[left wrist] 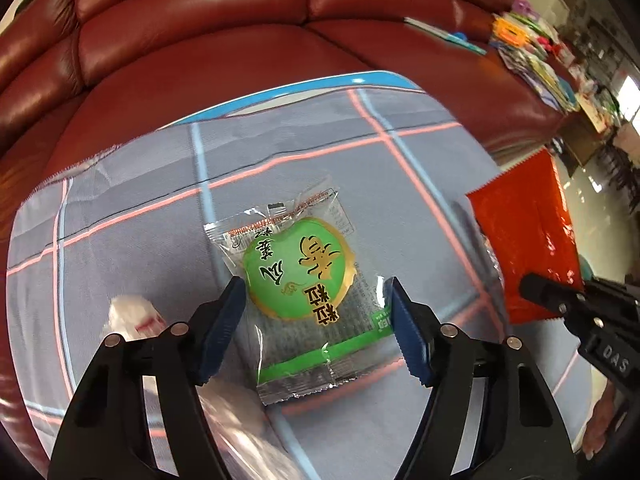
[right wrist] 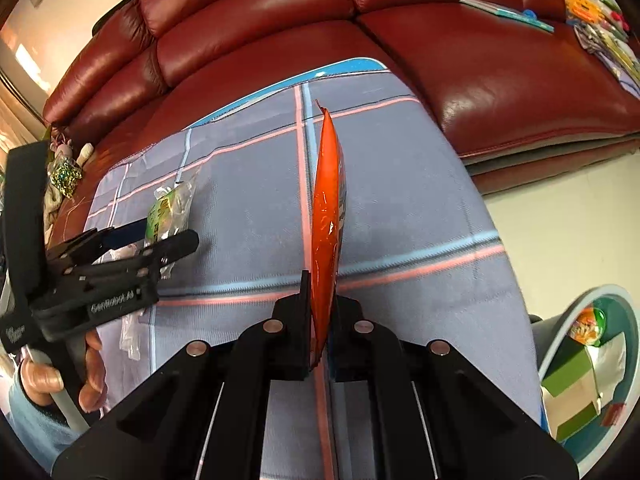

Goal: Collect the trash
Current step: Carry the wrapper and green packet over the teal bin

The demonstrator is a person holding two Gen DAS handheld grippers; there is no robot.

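Observation:
A green and clear snack wrapper (left wrist: pixel 304 296) lies on the grey checked cloth (left wrist: pixel 140 208). My left gripper (left wrist: pixel 318 320) is open, its blue pads on either side of the wrapper's near half, just above it. The wrapper also shows in the right wrist view (right wrist: pixel 170 208) with the left gripper (right wrist: pixel 160 236) over it. My right gripper (right wrist: pixel 320 320) is shut on an orange-red snack bag (right wrist: pixel 326 220), held edge-on above the cloth. The bag also shows at the right of the left wrist view (left wrist: pixel 528 240).
A crumpled white wrapper (left wrist: pixel 136 316) and clear plastic (left wrist: pixel 240 432) lie left of the left gripper. A teal bin (right wrist: pixel 628 380) with boxes and trash stands at the lower right. A red leather sofa (right wrist: pixel 500 80) lies behind, with books and toys (left wrist: pixel 532 52) on it.

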